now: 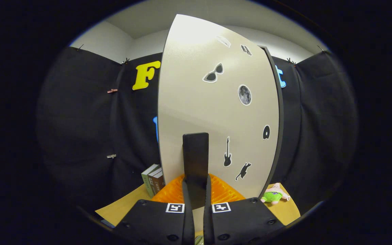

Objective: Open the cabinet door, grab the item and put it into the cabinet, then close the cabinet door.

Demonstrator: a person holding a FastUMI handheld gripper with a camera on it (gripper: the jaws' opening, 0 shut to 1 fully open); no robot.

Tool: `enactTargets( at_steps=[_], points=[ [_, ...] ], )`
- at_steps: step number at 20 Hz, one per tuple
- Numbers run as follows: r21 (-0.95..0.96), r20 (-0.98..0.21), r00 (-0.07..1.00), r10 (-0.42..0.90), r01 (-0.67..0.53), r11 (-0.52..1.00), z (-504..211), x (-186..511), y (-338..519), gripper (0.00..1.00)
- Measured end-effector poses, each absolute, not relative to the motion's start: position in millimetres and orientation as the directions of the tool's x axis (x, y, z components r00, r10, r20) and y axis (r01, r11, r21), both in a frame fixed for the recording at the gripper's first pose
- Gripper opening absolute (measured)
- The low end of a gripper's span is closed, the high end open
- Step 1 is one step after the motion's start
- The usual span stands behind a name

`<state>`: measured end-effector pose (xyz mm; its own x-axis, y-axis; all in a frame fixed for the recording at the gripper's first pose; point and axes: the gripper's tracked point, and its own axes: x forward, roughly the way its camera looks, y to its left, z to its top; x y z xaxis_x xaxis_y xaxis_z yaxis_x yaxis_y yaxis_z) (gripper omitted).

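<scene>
Fingers (182,195) of the gripper (196,195) pinch the door's dark upright handle (195,160), so the door-opening or door-closing step looks in hand, with the cabinet door (213,112) ajar; next comes a swing on its hinge, while the plush toy (275,195) lies on the table (121,207) beside the cabinet.

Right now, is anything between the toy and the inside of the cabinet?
Yes, the cabinet door covers the front, no inside showing. The claw holds its black handle. The plush toy lies on the table beside the door's right edge.
</scene>
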<state>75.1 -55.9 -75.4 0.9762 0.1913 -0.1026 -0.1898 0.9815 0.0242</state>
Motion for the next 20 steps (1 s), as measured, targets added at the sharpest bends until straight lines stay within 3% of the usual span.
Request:
enactTargets(
  at_steps=[9, 20],
  points=[
    [0.071, -0.102, 0.932, 0.349, -0.343, 0.937, -70, 40, -98, 0.14],
    [0.064, -0.091, 0.967, 0.238, -0.233, 0.970, -66, 22, -158, 0.16]
  ],
)
